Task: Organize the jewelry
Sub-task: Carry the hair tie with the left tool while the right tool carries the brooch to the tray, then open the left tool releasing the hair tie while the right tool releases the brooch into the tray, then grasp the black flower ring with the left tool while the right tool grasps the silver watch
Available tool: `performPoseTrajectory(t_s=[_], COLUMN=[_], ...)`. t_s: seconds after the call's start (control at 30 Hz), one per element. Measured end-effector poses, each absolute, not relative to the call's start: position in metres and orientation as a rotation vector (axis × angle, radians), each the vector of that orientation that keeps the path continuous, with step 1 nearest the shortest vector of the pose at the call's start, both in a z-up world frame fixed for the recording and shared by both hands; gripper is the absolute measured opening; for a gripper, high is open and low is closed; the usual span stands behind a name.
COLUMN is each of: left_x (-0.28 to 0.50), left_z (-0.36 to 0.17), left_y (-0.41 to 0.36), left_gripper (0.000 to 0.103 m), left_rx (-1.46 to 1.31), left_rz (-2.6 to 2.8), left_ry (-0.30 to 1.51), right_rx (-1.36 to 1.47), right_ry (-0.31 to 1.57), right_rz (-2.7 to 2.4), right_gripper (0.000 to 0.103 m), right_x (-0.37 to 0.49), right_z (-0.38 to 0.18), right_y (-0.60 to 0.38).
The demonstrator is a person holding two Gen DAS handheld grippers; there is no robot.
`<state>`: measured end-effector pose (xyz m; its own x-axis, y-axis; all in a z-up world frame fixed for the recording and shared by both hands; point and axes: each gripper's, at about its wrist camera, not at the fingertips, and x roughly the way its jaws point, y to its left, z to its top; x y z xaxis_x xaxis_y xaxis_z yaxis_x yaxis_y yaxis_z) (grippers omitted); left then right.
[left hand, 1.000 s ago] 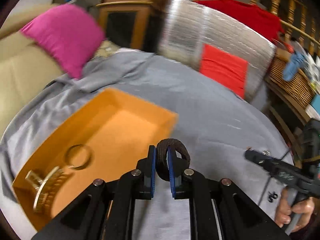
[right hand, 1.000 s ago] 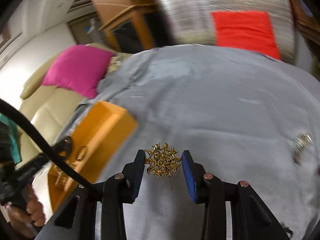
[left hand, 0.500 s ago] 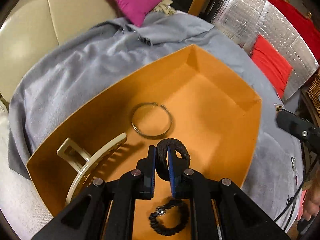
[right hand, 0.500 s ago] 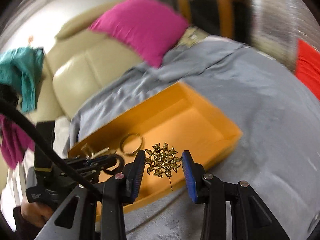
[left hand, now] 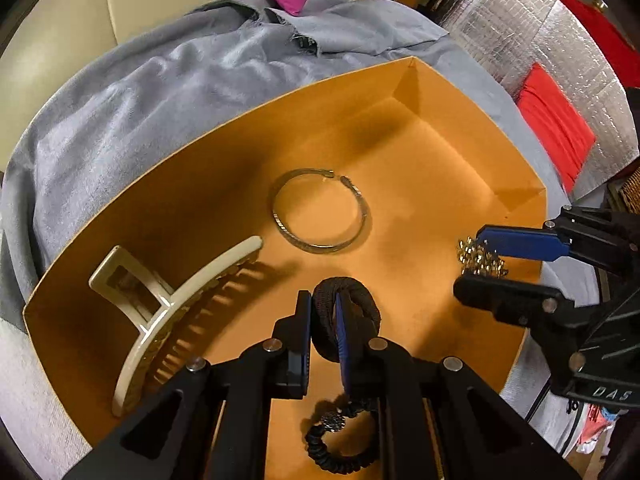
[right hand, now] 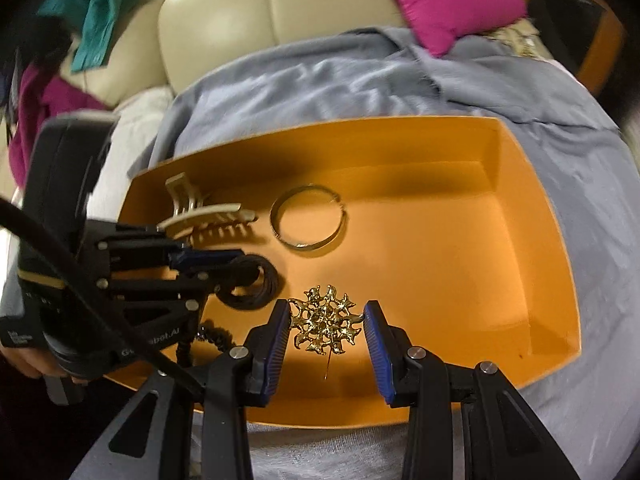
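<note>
while both hover over the orange tray (right hand: 532, 216), left tool (left hand: 323, 332) is nearly closed, clamped on a black hair tie (left hand: 356, 316); right tool (right hand: 326, 324) is about half open, pinching a gold brooch (right hand: 325, 319). bangle (left hand: 320, 211), hair claw (left hand: 160, 312), black bracelet (left hand: 340, 444) lie in the tray.

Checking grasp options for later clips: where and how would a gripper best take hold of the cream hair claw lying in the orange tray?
Probably the cream hair claw by its looped handle, which stands clear of the orange tray floor at the far-left end. Come from above, one finger on each flat face. Its curved toothed body lies low and long, offering less purchase.
</note>
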<state>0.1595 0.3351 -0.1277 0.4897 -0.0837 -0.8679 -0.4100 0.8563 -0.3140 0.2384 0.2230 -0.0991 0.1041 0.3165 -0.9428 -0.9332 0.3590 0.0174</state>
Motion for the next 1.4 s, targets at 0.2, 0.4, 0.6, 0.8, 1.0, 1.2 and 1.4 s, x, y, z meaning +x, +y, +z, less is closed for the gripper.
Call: performPoseTrajectory(t_s=[0.2,0.4,0.6,0.8,1.0,1.2,1.4], left_x=[0.16,0.161,0.164,0.17,0.175,0.161,0.159], left_z=[-0.134,-0.135,-0.135,-0.125,-0.111,-0.071,-0.036], left_y=[0.332,0.327,0.322,0.313,0.3,0.267,0.194], left_gripper=[0.012,0.013,0.028,0.057,0.059,0.061,0.072], left_rx=[-0.508,-0.487,-0.481,-0.409,-0.344,-0.233,-0.111], left_rz=[0.229,0.237,0.247,0.278,0.303,0.365,0.256], left_ry=[1.076,1.082,1.088,1.045,1.002,0.802,0.603], right_rx=[-0.814,-0.838,-0.738,-0.562,-0.354,-0.097,0.18], right_ry=[1.121,1.159,1.148,1.061,0.983,0.932,0.866], right_rz=[1.034,1.012,0.986,0.928,0.792,0.618,0.38], right_gripper=[0.04,0.052,0.058,0.058,0.058,0.058,0.058], right_x=[0.243,0.25,0.261,0.267,0.257,0.249,0.216], right_z=[-0.113,-0.122,-0.113,-0.074,-0.038,-0.016,-0.009], right_y=[0.229,0.231,0.219,0.179,0.099,-0.034,-0.193])
